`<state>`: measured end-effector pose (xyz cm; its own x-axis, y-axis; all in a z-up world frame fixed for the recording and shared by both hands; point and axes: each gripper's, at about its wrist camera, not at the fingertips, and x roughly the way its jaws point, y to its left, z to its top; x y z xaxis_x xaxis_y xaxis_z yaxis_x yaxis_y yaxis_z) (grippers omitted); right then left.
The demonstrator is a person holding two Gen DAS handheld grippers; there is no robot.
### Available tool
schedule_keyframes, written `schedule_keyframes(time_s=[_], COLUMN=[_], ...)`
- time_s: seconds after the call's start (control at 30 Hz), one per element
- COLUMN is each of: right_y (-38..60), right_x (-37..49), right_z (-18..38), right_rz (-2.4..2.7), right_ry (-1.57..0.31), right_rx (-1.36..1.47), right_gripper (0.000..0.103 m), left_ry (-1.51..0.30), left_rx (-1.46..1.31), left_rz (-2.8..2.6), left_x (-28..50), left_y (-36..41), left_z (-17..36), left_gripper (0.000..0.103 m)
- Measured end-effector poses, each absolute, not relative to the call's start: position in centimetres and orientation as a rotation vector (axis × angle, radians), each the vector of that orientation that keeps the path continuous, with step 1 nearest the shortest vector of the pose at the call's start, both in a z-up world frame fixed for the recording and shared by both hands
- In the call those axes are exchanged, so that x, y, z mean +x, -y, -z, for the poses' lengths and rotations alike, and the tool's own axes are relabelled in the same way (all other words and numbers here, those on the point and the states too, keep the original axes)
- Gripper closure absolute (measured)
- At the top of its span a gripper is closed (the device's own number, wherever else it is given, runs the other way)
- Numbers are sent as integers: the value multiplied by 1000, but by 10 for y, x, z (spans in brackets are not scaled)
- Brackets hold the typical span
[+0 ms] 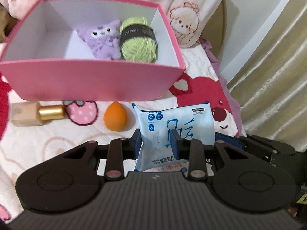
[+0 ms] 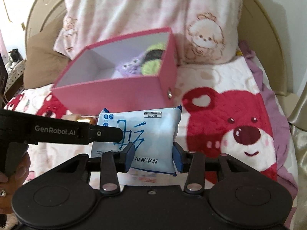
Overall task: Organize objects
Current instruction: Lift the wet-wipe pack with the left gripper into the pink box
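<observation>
A blue-and-white wet wipes pack hangs just above the blanket, in front of the pink box. My left gripper is shut on the pack's left part. My right gripper is shut on the lower right part of the same pack. In the right wrist view, the left gripper reaches in from the left onto the pack. Inside the open box lie a purple plush toy and a green yarn ball, at its right side.
An orange makeup sponge and a gold-capped foundation bottle lie on the blanket in front of the box. The red bear blanket covers the bed. A bear-print pillow stands behind the box. A hand holds the left gripper's handle.
</observation>
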<state>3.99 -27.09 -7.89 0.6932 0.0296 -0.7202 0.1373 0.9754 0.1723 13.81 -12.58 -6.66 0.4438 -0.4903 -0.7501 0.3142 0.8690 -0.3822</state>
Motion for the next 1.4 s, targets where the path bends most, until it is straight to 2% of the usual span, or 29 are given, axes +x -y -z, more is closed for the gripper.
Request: schedule_keyframes(time_s=[0.33,0.57,0.8,1.07,1.23,1.4], right_y=[229,197,177,172,184,184], right_x=[30,45,93,163,204,227], right_z=[11,-29,-49,-49,-25,2], right_rz=[-19,-63,-101,-104,-94,-31], right_ry=[-719,-678,-714,-792,-836,-840], right_rx=[164,86,97,116,183,93], right_gripper=[44,42,42,42,42,42], left_ry=[-898,-915,-929,-973,-1023,-1044], left_rx=[-185,-194,-215,-266,-305,-325], left_rz=[485,460,446,450,481,486], left_x=[117,126,164,237,280,306], left_y=[88,55,21,-1,-7,7], left_z=[-4,-46,-63,-48,-14,19], left_gripper=[70,68,68,68,68,70])
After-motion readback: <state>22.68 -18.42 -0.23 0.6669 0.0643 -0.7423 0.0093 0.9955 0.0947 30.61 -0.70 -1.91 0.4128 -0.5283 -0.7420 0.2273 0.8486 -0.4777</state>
